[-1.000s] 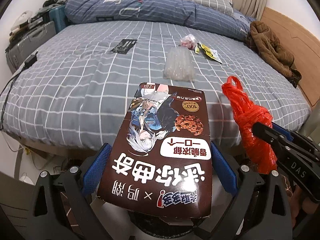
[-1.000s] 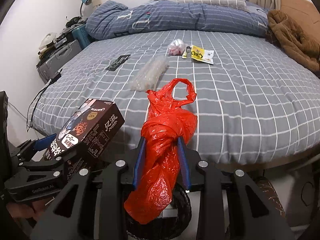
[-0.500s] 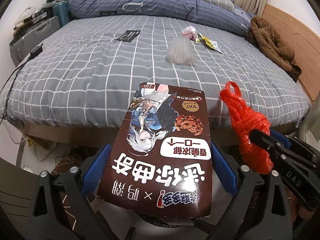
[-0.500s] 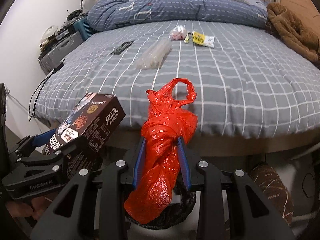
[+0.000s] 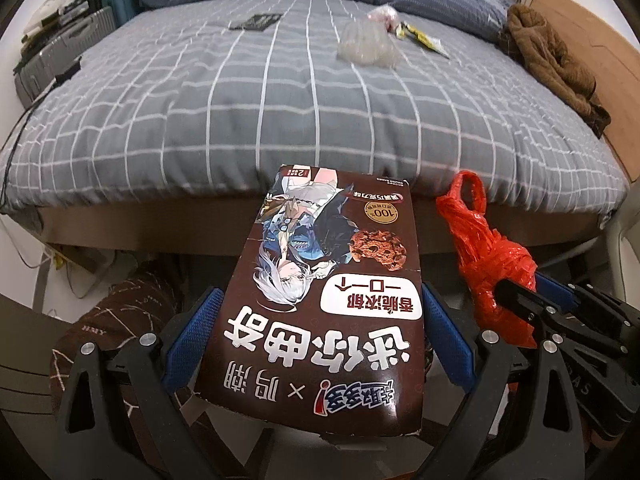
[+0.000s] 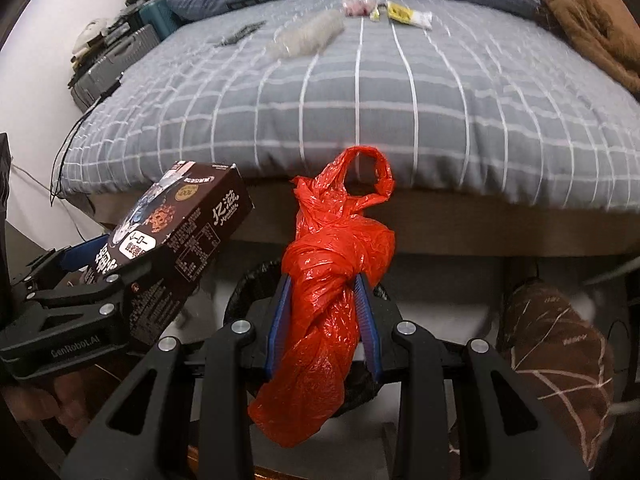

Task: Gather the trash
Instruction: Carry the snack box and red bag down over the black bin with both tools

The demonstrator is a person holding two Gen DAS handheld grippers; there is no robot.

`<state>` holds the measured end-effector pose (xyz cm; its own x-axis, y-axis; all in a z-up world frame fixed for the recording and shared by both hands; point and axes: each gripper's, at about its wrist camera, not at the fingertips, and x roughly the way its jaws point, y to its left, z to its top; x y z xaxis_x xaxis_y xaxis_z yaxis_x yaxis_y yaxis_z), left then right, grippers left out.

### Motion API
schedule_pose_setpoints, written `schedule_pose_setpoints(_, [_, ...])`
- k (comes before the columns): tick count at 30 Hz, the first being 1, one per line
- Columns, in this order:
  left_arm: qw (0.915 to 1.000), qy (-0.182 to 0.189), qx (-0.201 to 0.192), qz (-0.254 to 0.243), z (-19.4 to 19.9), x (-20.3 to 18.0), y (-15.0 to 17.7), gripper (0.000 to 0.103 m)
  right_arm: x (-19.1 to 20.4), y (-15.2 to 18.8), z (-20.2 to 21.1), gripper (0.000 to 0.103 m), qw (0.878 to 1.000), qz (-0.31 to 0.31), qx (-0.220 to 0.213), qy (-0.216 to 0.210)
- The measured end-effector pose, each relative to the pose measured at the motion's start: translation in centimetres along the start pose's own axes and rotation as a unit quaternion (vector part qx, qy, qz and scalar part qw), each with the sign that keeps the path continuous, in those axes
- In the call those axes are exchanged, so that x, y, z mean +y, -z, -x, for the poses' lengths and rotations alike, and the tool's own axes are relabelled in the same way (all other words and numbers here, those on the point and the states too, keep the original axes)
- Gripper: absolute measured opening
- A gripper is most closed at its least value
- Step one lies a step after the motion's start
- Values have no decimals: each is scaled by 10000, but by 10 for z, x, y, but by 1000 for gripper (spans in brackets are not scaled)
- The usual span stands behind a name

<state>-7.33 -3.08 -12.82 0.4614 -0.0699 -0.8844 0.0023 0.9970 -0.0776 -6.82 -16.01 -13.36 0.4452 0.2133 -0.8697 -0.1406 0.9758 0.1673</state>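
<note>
Bed (image 5: 280, 92), grey checked cover: clear plastic wrap (image 5: 366, 46), pink wad (image 5: 383, 14) and yellow packet (image 5: 424, 38) near its far edge. Cookie box (image 5: 328, 304) clamped in left tool (image 5: 316, 336). Red bag (image 6: 328, 284) pinched narrow in right tool (image 6: 322, 320), both off the bed's near edge.

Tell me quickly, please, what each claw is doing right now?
Left claw: closed on the brown cookie box.
Right claw: closed on the knotted red plastic bag.
</note>
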Motion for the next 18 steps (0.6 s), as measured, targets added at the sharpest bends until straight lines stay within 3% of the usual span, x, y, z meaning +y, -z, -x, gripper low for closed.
schedule_pose_setpoints(7, [9995, 29, 326, 52, -26, 5, 7, 93, -6, 10, -35, 31, 9985, -134, 525, -47])
schedule_pose_setpoints(18, [9974, -11, 722, 52, -63, 10, 11, 93, -14, 10, -71, 31, 9950, -250, 963, -105])
